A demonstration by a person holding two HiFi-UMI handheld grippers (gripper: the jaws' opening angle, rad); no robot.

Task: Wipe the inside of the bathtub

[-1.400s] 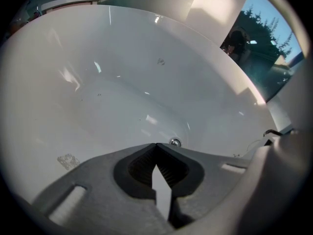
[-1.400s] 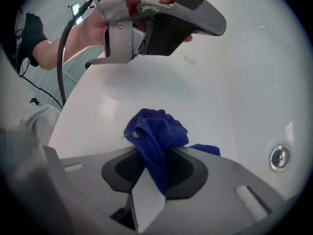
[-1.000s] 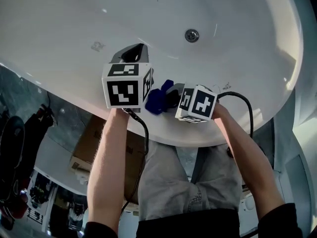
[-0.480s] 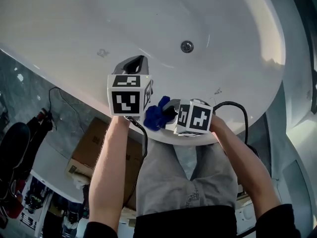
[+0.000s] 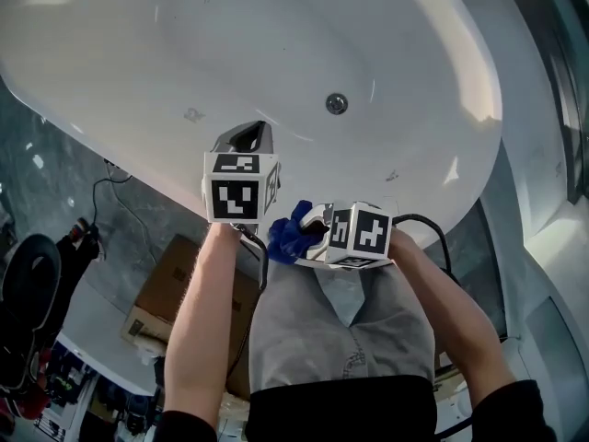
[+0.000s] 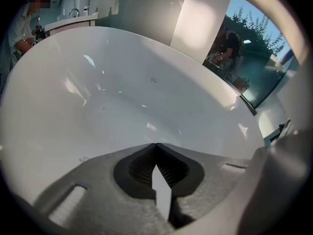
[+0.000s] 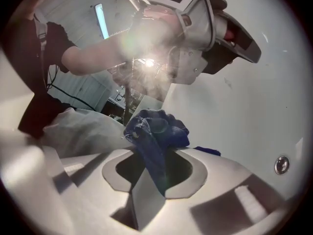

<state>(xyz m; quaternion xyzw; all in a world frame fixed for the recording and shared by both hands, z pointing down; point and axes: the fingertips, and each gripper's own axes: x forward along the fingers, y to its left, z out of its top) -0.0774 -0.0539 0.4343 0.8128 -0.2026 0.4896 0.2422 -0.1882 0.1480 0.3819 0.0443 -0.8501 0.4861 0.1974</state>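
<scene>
The white bathtub (image 5: 138, 81) fills the upper head view, its round drain (image 5: 337, 103) near the middle. My left gripper (image 5: 247, 140) hangs over the near rim, jaws shut and empty; the left gripper view looks past the closed tips (image 6: 155, 145) into the white tub interior (image 6: 98, 106). My right gripper (image 5: 309, 224) is just right of it, shut on a crumpled blue cloth (image 5: 290, 231). In the right gripper view the blue cloth (image 7: 159, 131) bunches out between the jaws, with the left gripper's body (image 7: 205, 28) above and the drain (image 7: 280, 164) at the right.
A cardboard box (image 5: 170, 284) sits on the floor left of the person's legs. Grey marble floor surrounds the tub. A cable (image 5: 433, 233) trails from the right gripper. A person (image 6: 24, 28) stands near a basin at the far left of the left gripper view.
The head view has pulled back and shifted, so the tub shows more fully and the drain sits higher. Both grippers stay close together at the near rim; the cloth remains clamped.
</scene>
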